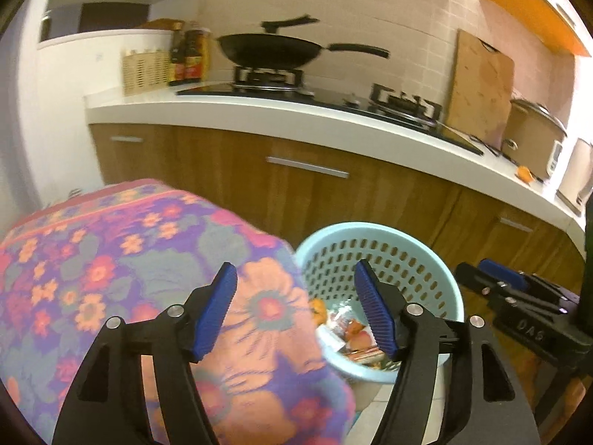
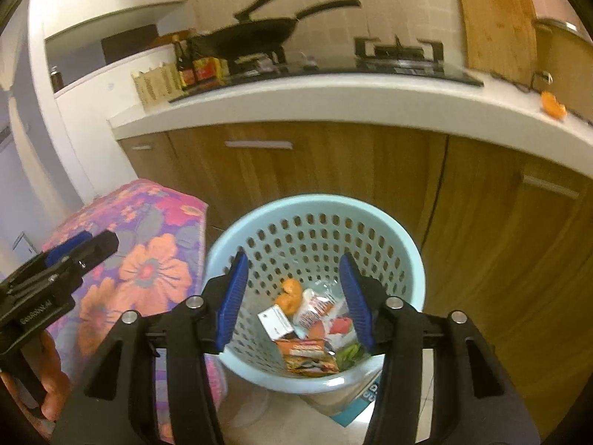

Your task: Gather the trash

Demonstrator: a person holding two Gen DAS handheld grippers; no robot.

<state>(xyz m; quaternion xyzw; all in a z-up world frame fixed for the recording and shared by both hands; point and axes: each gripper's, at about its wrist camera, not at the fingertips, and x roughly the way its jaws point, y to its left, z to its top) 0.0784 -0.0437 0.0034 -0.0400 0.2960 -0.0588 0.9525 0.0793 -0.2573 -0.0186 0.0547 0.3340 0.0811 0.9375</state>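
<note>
A light-blue perforated basket (image 2: 315, 202) stands on the floor in front of the wooden cabinets. It holds an orange peel (image 2: 289, 294), a white packet (image 2: 315, 307) and orange snack wrappers (image 2: 309, 356). My right gripper (image 2: 294, 259) hovers open over the basket's mouth with nothing between its blue pads. My left gripper (image 1: 294, 278) is open and empty too. It hangs over the edge of a floral-covered block (image 1: 129, 278), with the basket (image 1: 370, 228) just to its right. Another piece of orange peel (image 2: 552, 105) lies on the white counter at the right.
The white counter (image 1: 259, 115) carries a black wok (image 1: 270, 50) on a gas stove, sauce bottles (image 1: 192, 55), a woven holder, a leaning wooden cutting board (image 1: 480, 92) and a rice cooker (image 1: 533, 129). A hand (image 2: 52, 382) holds the left gripper's handle.
</note>
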